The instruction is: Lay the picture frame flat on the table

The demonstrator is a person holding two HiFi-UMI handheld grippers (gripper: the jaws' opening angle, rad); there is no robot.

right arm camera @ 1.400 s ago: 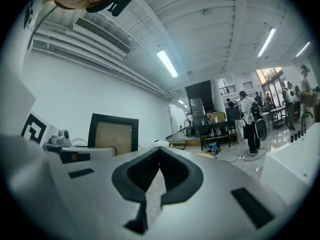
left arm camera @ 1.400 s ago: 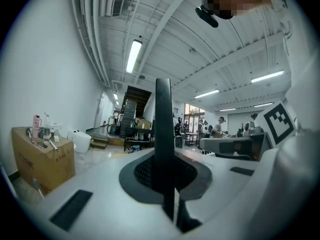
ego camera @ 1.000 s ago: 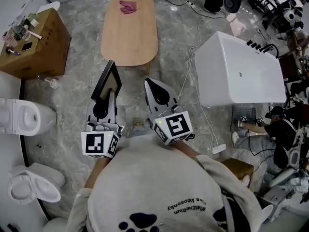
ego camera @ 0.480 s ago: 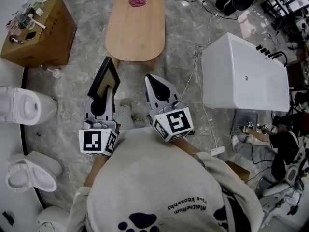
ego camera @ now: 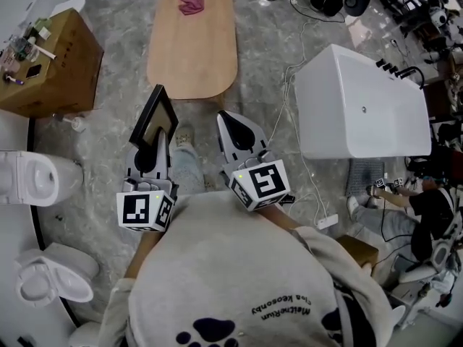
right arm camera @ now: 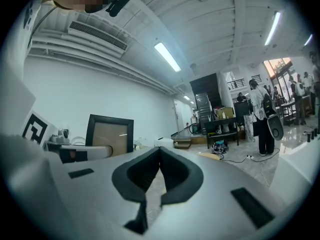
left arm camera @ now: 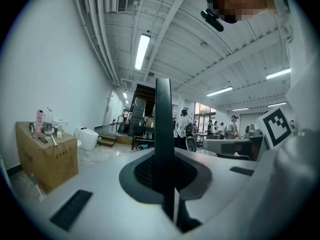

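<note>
- The left gripper (ego camera: 159,142) is clamped on the picture frame (ego camera: 153,118) — its jaws pinch the black border at the lower edge. In the left gripper view the frame (left arm camera: 163,124) rises edge-on from between them as a thin dark bar.
- The frame stands tilted but near upright just past this gripper's tips, in the air over the marbled floor (ego camera: 108,132) and short of the table.
- The right gripper (ego camera: 235,132) hovers just beside the left one, clenched on nothing — its dark pads (right arm camera: 180,179) meet at the tip. From it the frame (right arm camera: 110,134) shows off to the left, face-on, with a tan panel.
- The wooden table (ego camera: 192,49) lies ahead of both grippers, with a dark pink cloth (ego camera: 192,6) at its far end.
- A cardboard box (ego camera: 54,63) sits ahead and left of the left gripper, and a white tub (ego camera: 358,107) is to the right of the right gripper.
</note>
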